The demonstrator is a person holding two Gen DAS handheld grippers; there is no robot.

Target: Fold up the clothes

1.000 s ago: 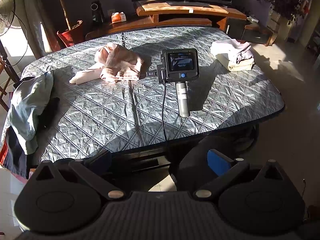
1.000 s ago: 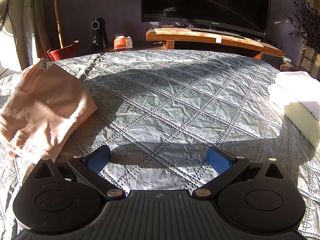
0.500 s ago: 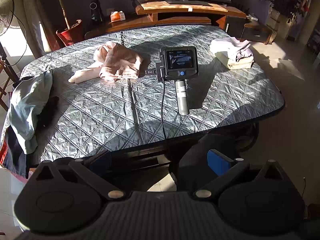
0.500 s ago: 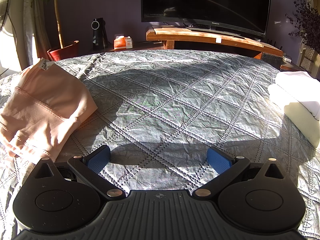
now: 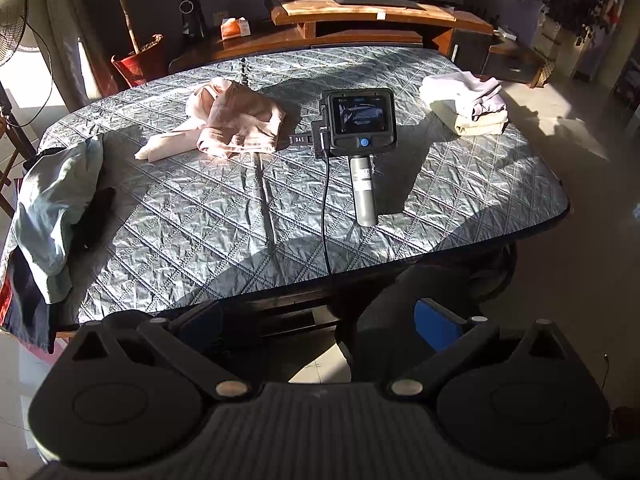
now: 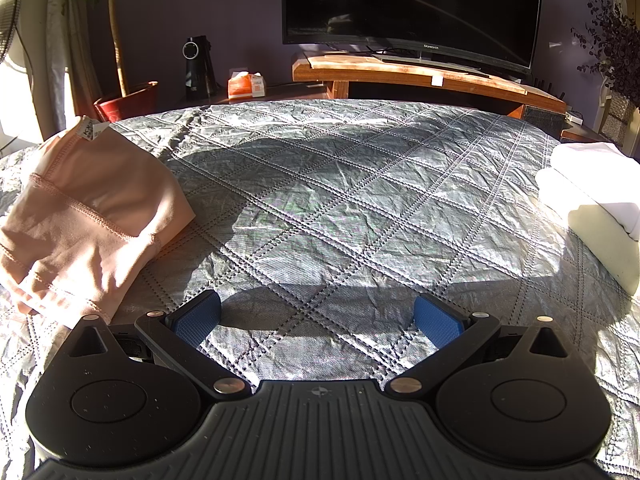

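Observation:
A crumpled pink garment (image 5: pixel 232 122) lies on the grey quilted table (image 5: pixel 200 216), left of centre; it also shows at the left of the right wrist view (image 6: pixel 84 216). A folded stack of pale clothes (image 5: pixel 466 102) sits at the table's right, and at the right edge of the right wrist view (image 6: pixel 592 208). My left gripper (image 5: pixel 318 326) is open and empty, held off the table's near edge, above the floor. My right gripper (image 6: pixel 318 318) is open and empty. It rests on the table beside the pink garment and appears in the left wrist view, handle towards me (image 5: pixel 362 136).
A pale green garment (image 5: pixel 56 200) over dark clothes hangs at the table's left edge. A cable (image 5: pixel 326 216) runs from the right gripper over the near edge. A TV (image 6: pixel 412 8) on a wooden stand, a potted plant (image 5: pixel 138 60) and a fan (image 5: pixel 12 16) stand behind.
The left gripper has drawn slightly back and up, so the table looks a little farther away. The right gripper has not moved.

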